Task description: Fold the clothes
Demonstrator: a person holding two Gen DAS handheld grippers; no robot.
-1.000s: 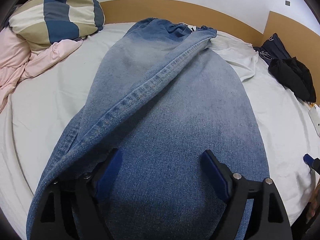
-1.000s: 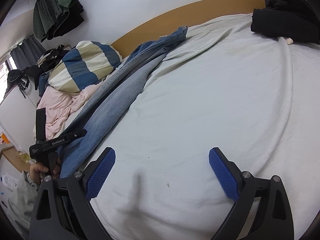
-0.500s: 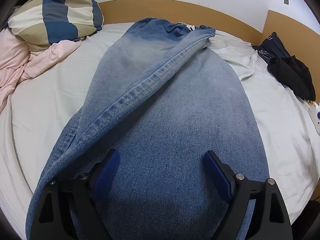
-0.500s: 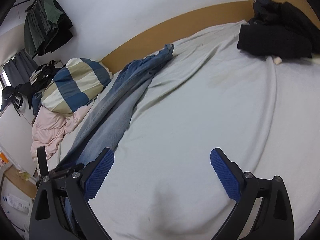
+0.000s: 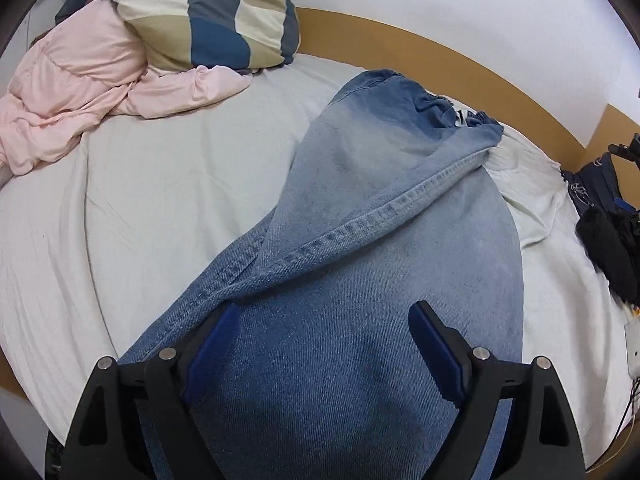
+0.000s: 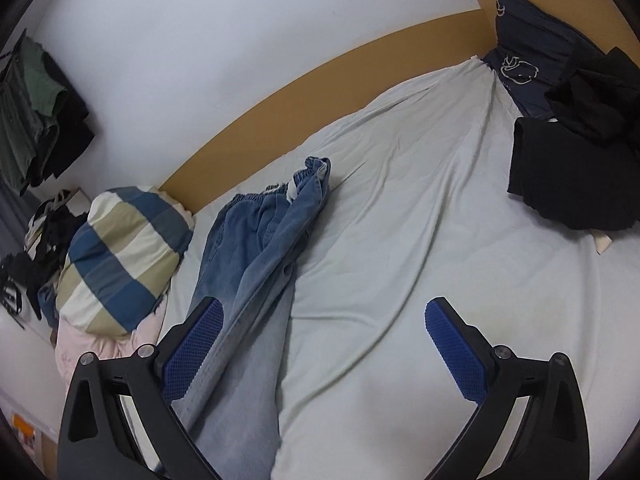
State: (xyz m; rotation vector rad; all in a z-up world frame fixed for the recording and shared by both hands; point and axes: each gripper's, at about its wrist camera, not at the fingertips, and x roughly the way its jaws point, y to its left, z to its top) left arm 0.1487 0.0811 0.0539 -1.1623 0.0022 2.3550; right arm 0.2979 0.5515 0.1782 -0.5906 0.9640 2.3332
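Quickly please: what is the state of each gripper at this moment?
Left gripper: open above the jeans, gripping nothing.
Right gripper: jaws opening wide, nothing held.

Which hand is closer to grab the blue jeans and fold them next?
Probably the left. The left gripper hangs right over the jeans, denim showing between its wide-apart fingers. The right gripper, its jaws opening, looks mostly at bare sheet, with the jeans only by one finger.
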